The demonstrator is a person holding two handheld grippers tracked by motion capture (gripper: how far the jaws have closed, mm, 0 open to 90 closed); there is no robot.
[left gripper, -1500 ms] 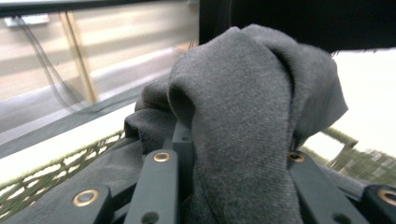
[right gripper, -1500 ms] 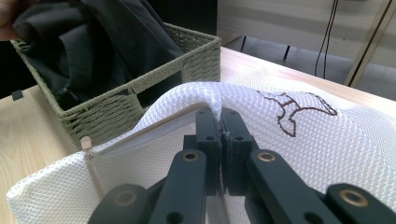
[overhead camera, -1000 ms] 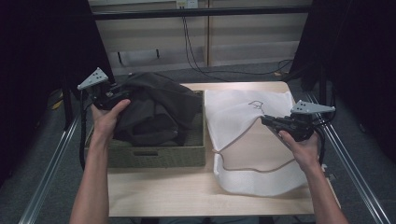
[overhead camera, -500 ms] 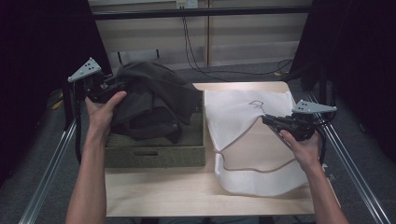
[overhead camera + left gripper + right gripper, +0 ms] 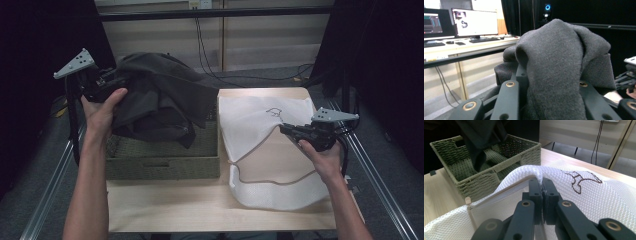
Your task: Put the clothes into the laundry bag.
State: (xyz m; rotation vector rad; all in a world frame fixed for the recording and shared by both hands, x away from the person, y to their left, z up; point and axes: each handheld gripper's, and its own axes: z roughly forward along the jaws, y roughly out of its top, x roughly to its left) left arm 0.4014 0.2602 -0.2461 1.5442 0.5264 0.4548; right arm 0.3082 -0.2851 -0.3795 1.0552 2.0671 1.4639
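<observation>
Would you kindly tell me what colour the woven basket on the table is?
The woven basket is olive green, clearest in the right gripper view.

Our left claw (image 5: 102, 85) is raised on a nearly straight forearm, its grey plate tilted up and outward behind it, the hand (image 5: 102, 112) wrapped round its body from below; its jaws are clamped with thick fabric bunched between them and draped over their tips. Our right claw (image 5: 290, 131) lies low and level, pointing inward, jaws pressed tight on a thin fold, wrist bent behind it.
</observation>
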